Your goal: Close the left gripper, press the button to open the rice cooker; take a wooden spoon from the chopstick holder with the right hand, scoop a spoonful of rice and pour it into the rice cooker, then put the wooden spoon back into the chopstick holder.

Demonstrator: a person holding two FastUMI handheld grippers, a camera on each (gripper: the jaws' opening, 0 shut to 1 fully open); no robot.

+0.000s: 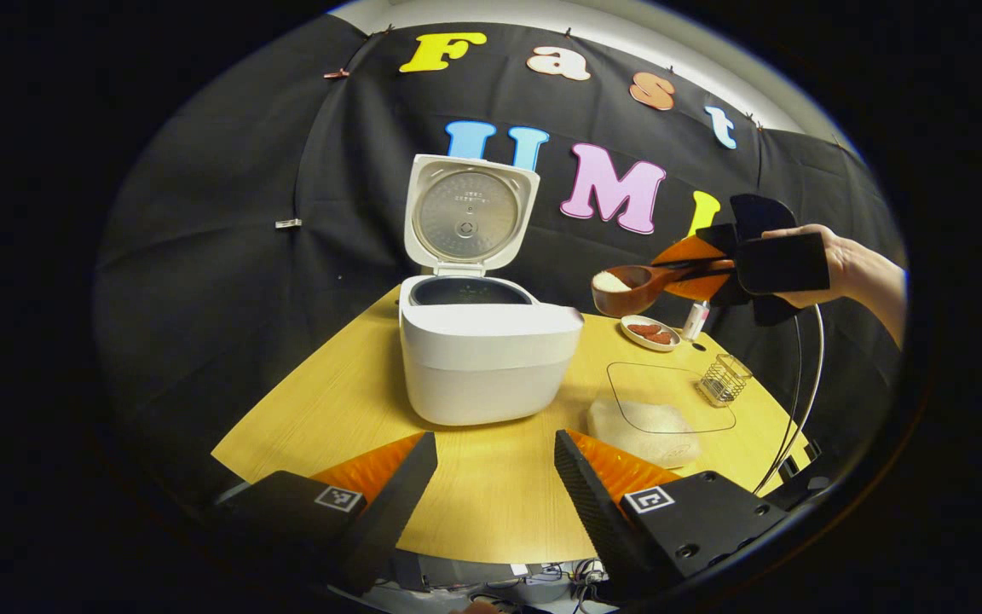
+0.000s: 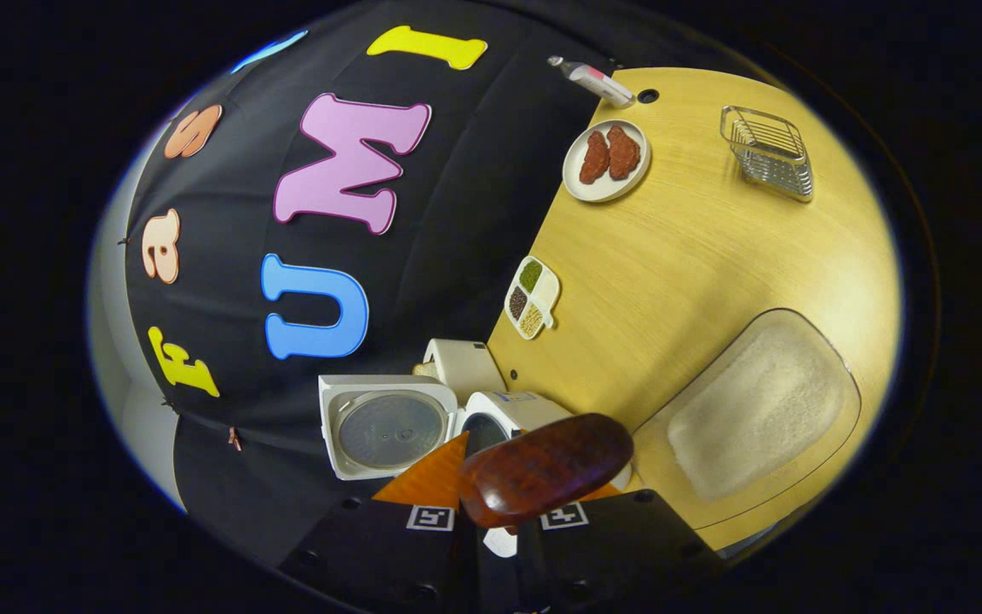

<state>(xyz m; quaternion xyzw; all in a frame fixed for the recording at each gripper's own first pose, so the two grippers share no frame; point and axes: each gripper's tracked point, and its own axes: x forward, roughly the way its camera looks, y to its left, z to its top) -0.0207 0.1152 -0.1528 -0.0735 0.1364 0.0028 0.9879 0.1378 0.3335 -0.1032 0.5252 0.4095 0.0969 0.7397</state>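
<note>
The white rice cooker [image 1: 491, 358] stands mid-table with its lid [image 1: 467, 213] raised upright and the dark inner pot showing. My left gripper [image 1: 495, 452] is open and empty, a short way in front of the cooker. My right gripper [image 1: 713, 264], held by a hand [image 1: 840, 264], is shut on the handle of the wooden spoon [image 1: 627, 288]. The spoon's bowl holds white rice and hangs in the air just right of the cooker's rim. In the right gripper view the spoon's dark underside [image 2: 546, 477] covers part of the cooker [image 2: 508, 414]. The wire chopstick holder [image 1: 724, 378] stands empty.
A clear tray with a heap of rice [image 1: 644, 426] lies right of the cooker. Behind it sit a plate of red pieces [image 1: 650, 332] and a small bottle [image 1: 696, 320]. A divided dish of beans [image 2: 532, 297] and a white box-shaped appliance [image 2: 461, 362] stand near the back edge.
</note>
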